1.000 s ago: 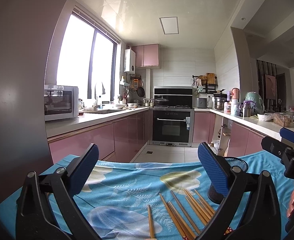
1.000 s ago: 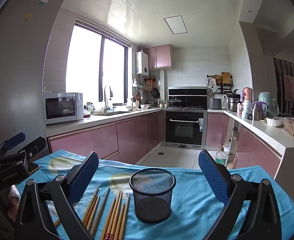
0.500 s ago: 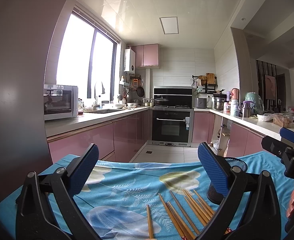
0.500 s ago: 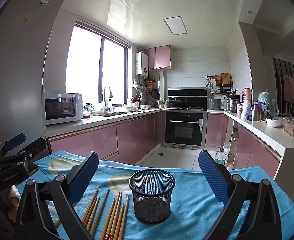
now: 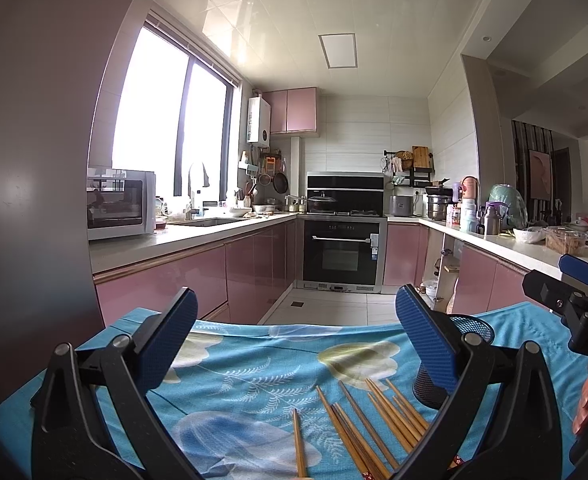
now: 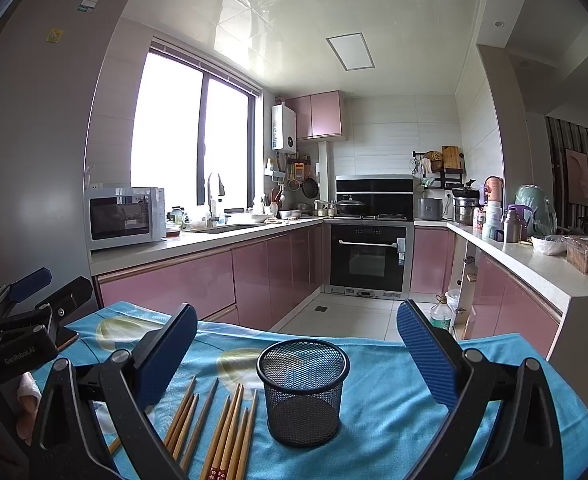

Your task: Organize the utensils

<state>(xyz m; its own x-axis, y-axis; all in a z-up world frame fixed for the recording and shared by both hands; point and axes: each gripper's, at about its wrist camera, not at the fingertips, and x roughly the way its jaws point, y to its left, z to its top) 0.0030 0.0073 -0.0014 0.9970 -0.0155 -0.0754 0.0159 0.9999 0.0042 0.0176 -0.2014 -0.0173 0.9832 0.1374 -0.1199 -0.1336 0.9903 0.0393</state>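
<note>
Several wooden chopsticks (image 5: 374, 420) lie loose on the blue flowered cloth (image 5: 254, 368), just ahead of my left gripper (image 5: 298, 354), which is open and empty above them. One chopstick (image 5: 299, 444) lies apart to the left. A black mesh cup (image 6: 303, 390) stands upright and empty on the cloth, centred ahead of my right gripper (image 6: 296, 354), which is open and empty. The chopsticks (image 6: 218, 428) lie left of the cup. In the left wrist view the cup (image 5: 470, 330) is partly hidden behind the right finger.
The cloth-covered table ends at a far edge (image 6: 294, 336) above the kitchen floor. The other gripper shows at the right side in the left wrist view (image 5: 574, 304) and at the left side in the right wrist view (image 6: 22, 324). A grey fridge wall (image 5: 26, 160) stands left.
Both views have tilted very slightly; the chopsticks and the cup sit a touch higher in frame. Both grippers stay open and nothing on the cloth has moved.
</note>
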